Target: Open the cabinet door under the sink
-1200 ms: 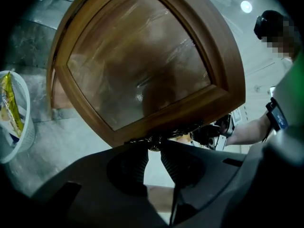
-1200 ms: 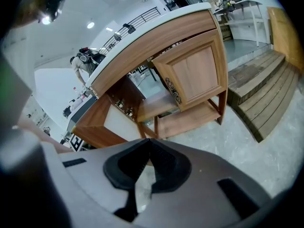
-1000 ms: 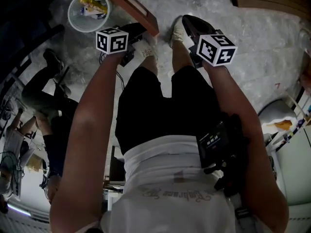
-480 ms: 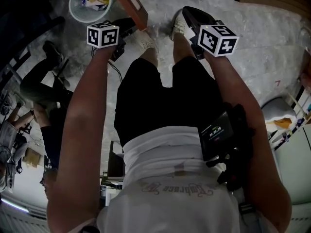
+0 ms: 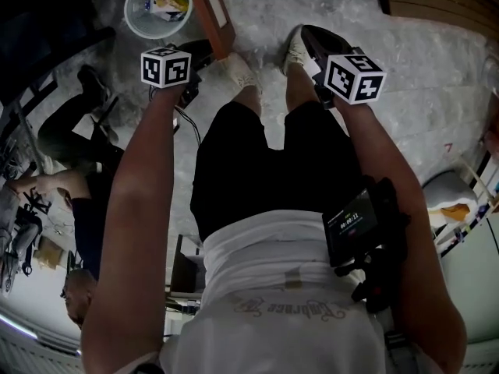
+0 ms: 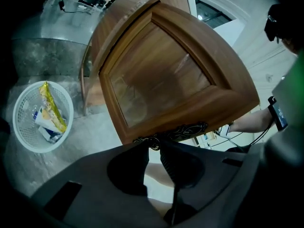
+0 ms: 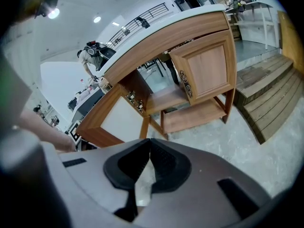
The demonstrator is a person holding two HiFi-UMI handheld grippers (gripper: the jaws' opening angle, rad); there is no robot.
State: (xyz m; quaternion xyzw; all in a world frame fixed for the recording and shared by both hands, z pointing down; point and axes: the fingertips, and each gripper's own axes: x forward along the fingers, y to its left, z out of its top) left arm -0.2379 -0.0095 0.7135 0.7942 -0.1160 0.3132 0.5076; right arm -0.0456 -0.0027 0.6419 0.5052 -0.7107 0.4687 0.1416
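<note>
The left gripper pinched the dark curly handle between its jaw tips, with only a small gap between the jaws. The handle sat on the low edge of the brown wood door. The door stood swung out from the cabinet and filled most of the left gripper view. From the head view, its edge was just beside the person's left foot.

The right gripper had its jaws pressed together with nothing in them. It pointed at the cabinet from well back. The cabinet's other door was not swung out.

A white basket stood on the grey floor near the door. It had a yellow wrapper inside.
</note>
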